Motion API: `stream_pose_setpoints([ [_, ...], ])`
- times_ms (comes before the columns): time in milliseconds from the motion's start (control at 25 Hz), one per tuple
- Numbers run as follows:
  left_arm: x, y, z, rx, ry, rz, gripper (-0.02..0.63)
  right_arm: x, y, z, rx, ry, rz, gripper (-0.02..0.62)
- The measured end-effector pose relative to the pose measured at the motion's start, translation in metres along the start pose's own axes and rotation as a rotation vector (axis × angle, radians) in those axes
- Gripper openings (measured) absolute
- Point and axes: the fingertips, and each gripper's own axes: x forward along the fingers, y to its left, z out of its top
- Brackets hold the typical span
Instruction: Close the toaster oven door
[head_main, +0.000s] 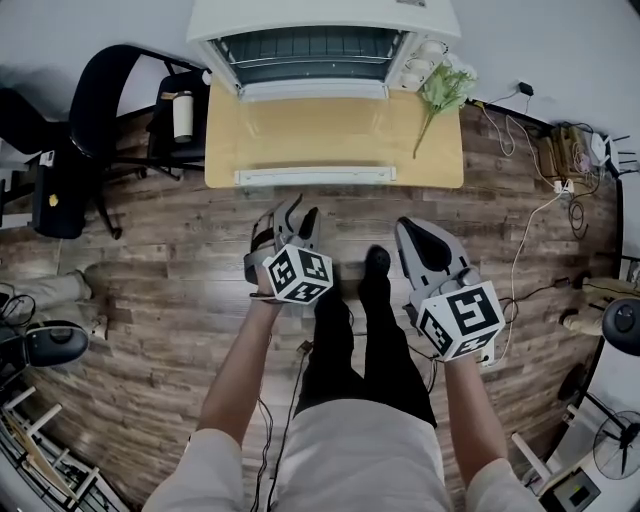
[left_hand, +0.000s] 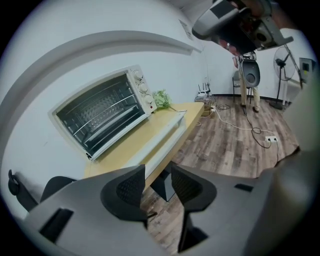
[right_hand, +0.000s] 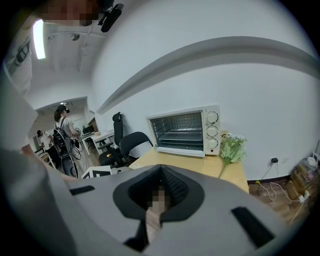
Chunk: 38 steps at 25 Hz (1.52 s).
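Observation:
A white toaster oven (head_main: 310, 45) stands at the back of a wooden table (head_main: 440, 160). Its glass door (head_main: 310, 130) lies folded down flat over the tabletop, with the white handle (head_main: 310, 177) at the table's front edge. My left gripper (head_main: 297, 225) hovers over the floor just in front of that handle, open and empty. In the left gripper view the oven (left_hand: 105, 115) and door handle (left_hand: 170, 135) lie beyond the left gripper (left_hand: 157, 187). My right gripper (head_main: 420, 240) is held further right, shut with nothing in it. The right gripper view shows the right gripper (right_hand: 160, 175) and the oven (right_hand: 185, 131).
A green plant sprig (head_main: 440, 90) lies on the table's right end beside the oven knobs. A black office chair (head_main: 110, 100) stands left of the table. Cables and a power strip (head_main: 530, 230) trail over the wooden floor at right. A person (right_hand: 62, 135) stands far off.

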Motion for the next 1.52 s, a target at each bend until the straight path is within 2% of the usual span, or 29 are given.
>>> stream_pose_setpoints([
  [560,0.031,-0.005,-0.007,0.211,-0.021,0.075,0.144,0.008,-0.013,-0.022,0.050,0.014,-0.010,-0.002],
  [800,0.039,-0.003,-0.004,0.306,-0.036,0.132,0.146,0.014,-0.019,-0.027,0.058,0.018,-0.008,-0.002],
  [1200,0.052,0.000,-0.009,0.379,-0.040,0.195,0.144,0.020,-0.025,-0.028,0.064,0.021,-0.009,-0.002],
  [1520,0.062,-0.003,-0.009,0.424,-0.043,0.211,0.144,0.022,-0.024,-0.035,0.069,0.032,-0.008,-0.002],
])
